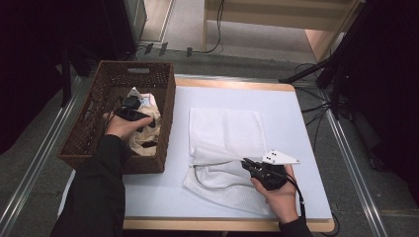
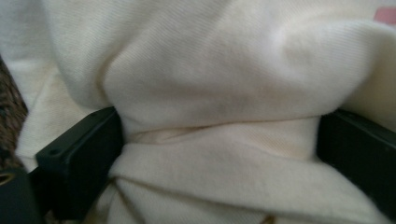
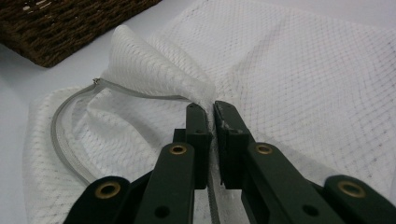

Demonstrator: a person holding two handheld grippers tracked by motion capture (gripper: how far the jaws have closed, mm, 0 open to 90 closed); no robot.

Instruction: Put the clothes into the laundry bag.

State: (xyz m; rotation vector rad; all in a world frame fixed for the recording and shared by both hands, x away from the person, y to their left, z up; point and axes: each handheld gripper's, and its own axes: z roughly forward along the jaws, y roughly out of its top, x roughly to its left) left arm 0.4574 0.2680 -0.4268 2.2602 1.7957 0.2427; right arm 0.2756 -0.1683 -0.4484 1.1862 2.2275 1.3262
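Between the closed jaws of the right gripper (image 3: 214, 108) a fold of the white mesh laundry bag (image 3: 299, 84) is pinched, its grey zipper (image 3: 70, 107) curving away toward nine o'clock. At ten o'clock on the table (image 1: 306, 197), the left gripper (image 1: 129, 112) is sunk in the wicker basket (image 1: 165, 94), its jaws set wide around cream cloth (image 2: 205, 70); whether the cloth is pressed cannot be told.

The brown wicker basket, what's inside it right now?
Inside the brown woven wicker basket lies crumpled cream cloth, with the left gripper pushed into it and a cream fold bulging between its black fingers. The cloth covers the basket's bottom, so anything beneath stays hidden.
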